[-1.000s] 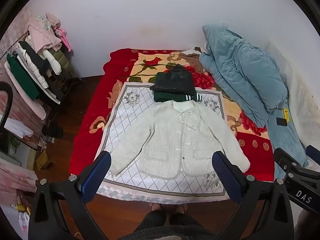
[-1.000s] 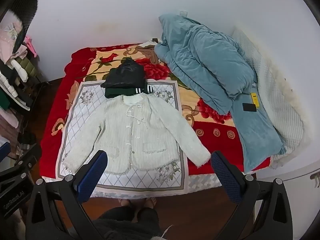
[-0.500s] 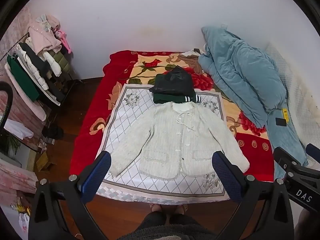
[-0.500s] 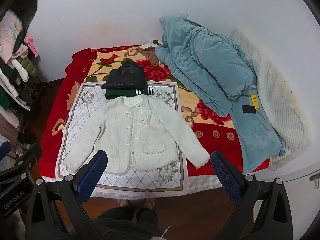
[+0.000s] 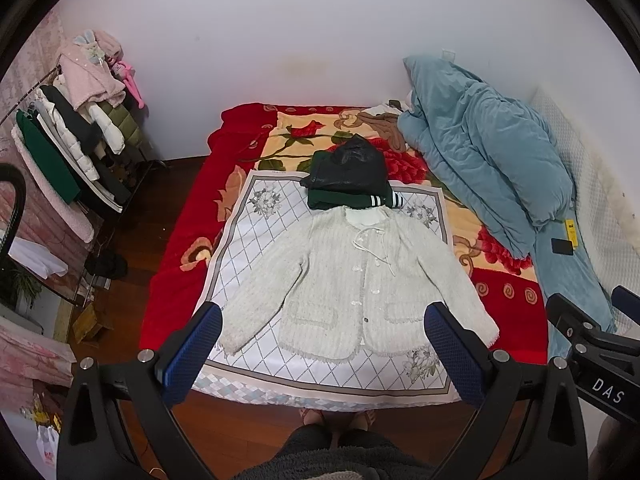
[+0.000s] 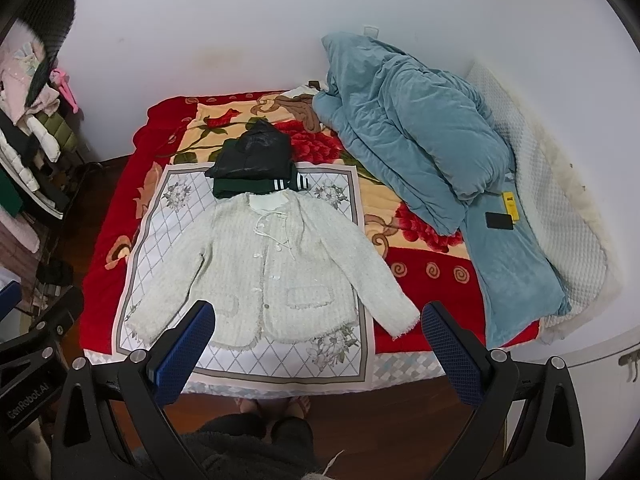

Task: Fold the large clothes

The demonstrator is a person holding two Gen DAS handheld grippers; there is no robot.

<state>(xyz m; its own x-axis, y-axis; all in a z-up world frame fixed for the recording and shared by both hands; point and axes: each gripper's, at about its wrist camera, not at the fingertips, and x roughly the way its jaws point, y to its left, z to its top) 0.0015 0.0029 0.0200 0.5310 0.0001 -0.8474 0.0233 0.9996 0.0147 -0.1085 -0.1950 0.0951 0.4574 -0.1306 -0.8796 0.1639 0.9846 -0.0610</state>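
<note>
A white knit cardigan (image 5: pixel 352 276) lies flat, front up, sleeves spread, on a white diamond-patterned cloth (image 5: pixel 256 232) on the bed; it also shows in the right wrist view (image 6: pixel 272 268). My left gripper (image 5: pixel 322 332) is open and empty, held high above the bed's near edge. My right gripper (image 6: pixel 318 332) is open and empty at about the same height. A folded stack of dark clothes (image 5: pixel 348 176) sits just beyond the cardigan's collar, also in the right wrist view (image 6: pixel 252 164).
A red floral blanket (image 5: pixel 188 240) covers the bed. A crumpled blue duvet (image 6: pixel 420 140) lies on the right with a black phone (image 6: pixel 499 221) and a yellow item (image 6: pixel 510 206). A clothes rack (image 5: pixel 68 140) stands left. Wood floor (image 6: pixel 400 412) and the person's feet are below.
Both grippers have drifted slightly; the view of the bed shifted a little. The cardigan and the stack have not moved.
</note>
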